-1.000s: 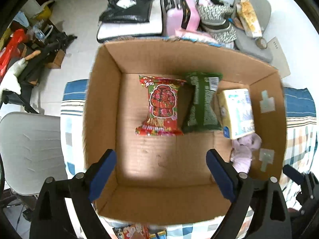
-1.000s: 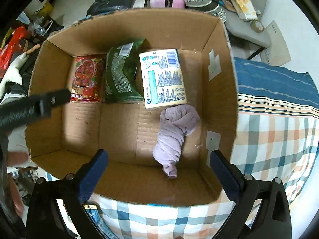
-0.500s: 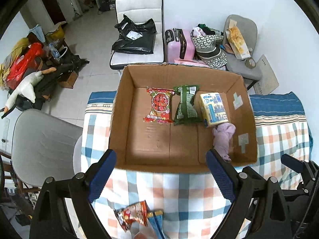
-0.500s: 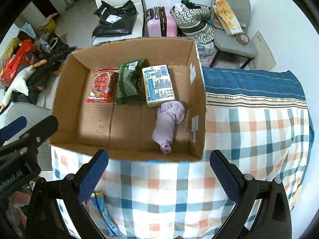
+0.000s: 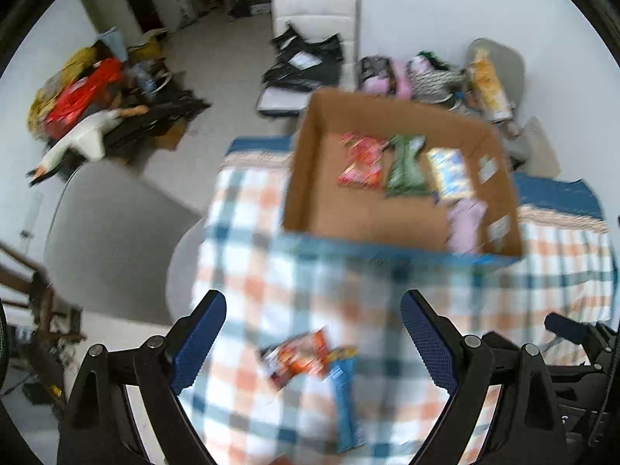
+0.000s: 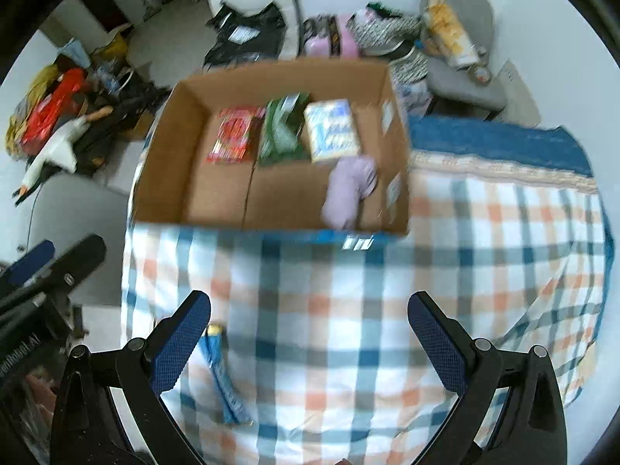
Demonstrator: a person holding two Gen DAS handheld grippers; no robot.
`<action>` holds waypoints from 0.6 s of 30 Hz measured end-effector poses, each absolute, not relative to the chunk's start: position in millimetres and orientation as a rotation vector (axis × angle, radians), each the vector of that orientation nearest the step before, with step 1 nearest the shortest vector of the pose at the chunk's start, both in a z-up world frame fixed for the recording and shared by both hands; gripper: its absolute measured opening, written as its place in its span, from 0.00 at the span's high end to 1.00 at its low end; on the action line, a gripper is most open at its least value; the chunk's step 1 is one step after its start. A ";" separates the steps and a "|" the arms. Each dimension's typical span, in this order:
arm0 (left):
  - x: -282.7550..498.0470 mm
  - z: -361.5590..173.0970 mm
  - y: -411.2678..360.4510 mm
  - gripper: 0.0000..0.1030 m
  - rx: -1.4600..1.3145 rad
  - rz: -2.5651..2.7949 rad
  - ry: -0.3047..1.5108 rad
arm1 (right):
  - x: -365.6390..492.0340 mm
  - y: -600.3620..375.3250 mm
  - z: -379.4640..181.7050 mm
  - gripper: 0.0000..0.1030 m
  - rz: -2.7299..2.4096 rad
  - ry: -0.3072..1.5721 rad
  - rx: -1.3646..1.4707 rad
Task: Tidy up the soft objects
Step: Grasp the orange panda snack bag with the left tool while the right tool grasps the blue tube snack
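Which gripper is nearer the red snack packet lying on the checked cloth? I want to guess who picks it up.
Left. The red snack packet lies just ahead of the left gripper, between its open fingers; the right gripper hangs further right.

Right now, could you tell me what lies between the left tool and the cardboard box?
In the left wrist view, only checked tablecloth separates left tool from cardboard box.
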State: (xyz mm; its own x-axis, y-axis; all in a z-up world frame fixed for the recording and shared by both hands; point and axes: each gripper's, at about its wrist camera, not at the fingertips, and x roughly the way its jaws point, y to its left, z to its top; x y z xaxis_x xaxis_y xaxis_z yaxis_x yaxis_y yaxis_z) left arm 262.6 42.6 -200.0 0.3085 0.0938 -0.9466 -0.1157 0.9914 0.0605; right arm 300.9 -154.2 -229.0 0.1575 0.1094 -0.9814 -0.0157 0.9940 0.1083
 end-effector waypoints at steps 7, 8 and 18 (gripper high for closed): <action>196.5 -277.5 97.0 0.10 -0.070 0.280 1.445 | 235.5 -100.0 -330.0 0.00 0.263 1.660 0.098; 190.2 -288.2 104.4 0.10 -0.081 0.297 1.470 | 227.5 -89.3 -344.9 0.00 0.284 1.689 0.105; 184.1 -335.2 139.1 0.10 -0.299 0.277 1.554 | 182.3 -30.7 -441.8 0.40 0.338 1.869 0.138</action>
State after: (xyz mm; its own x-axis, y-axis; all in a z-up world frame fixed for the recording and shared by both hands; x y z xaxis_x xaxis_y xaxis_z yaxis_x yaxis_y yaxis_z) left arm 184.1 139.1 -335.2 0.0005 -0.0143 -0.9999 -0.3588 0.9333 -0.0135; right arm 182.3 -30.7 -441.8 -0.3207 0.2623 -0.9101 -0.0731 0.9512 0.2999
